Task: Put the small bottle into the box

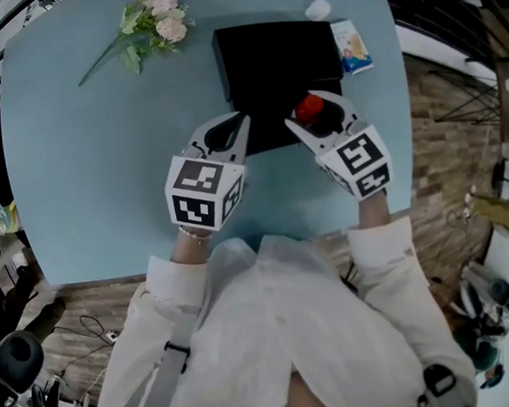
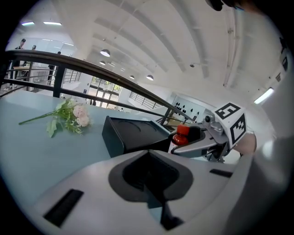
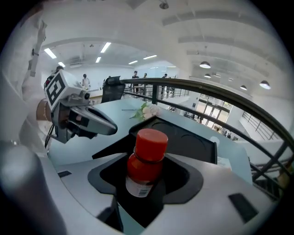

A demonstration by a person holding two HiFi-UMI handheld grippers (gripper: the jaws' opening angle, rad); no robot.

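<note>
Looks about halfway done: picked up and gripped, not yet put in. Holds the bottle [image 1: 309,107] upright in the right gripper [image 1: 315,116], jaws pressed on its body from both sides, cap standing clear above them. Hangs over the near edge of the box [image 1: 266,63], toward its near right corner, short of the middle. Shows the left gripper [image 1: 229,132] with jaws together on nothing, close by the box's near left corner. Places the box at the middle of the far edge of the table [image 1: 78,167], black, its top marked with shallow round outlines; cannot tell whether open or lidded. Leaves, by this judgement, three things to do: carry forward over the box, lower, let go. As for the bottle's looks: small, red through the body, topped with a wide red screw cap, banded low down with a white label bearing a barcode; probably light and stiff, and apt to tip if set down askew.
</note>
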